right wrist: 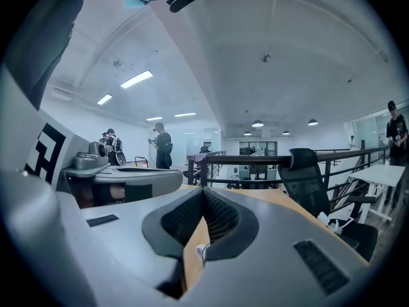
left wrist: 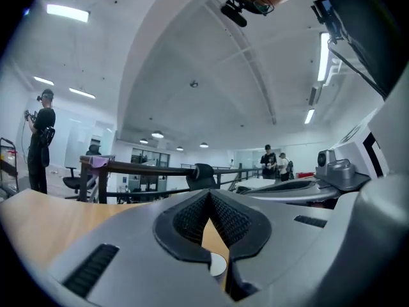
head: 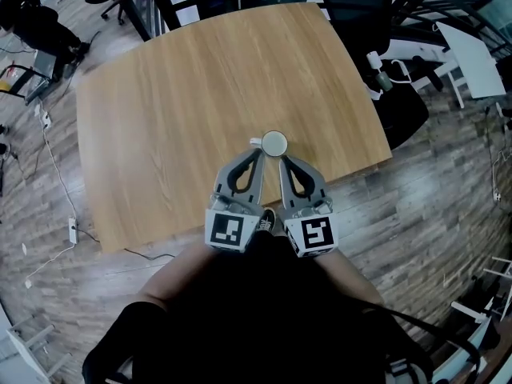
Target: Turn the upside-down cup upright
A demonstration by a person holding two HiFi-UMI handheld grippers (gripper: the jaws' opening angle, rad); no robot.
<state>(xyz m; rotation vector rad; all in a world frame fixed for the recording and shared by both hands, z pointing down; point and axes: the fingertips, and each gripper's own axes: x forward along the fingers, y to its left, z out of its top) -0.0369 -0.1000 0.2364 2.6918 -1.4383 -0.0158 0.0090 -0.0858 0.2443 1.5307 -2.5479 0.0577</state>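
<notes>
White round cup with a small side handle (head: 274, 143) is sitting on the light wooden table (head: 160, 118), just beyond the tips of the left gripper (head: 259, 152) and the right gripper (head: 282, 157), both showing jaws pressed together and gripping nothing.

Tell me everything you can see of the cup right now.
The cup is small, white, round from above, seemingly ceramic, with a stubby handle toward the picture's left. It stands on the wooden table near its front edge, beyond the left gripper and right gripper, both shut and apparently above it, not touching. Which end faces up is unclear.
</notes>
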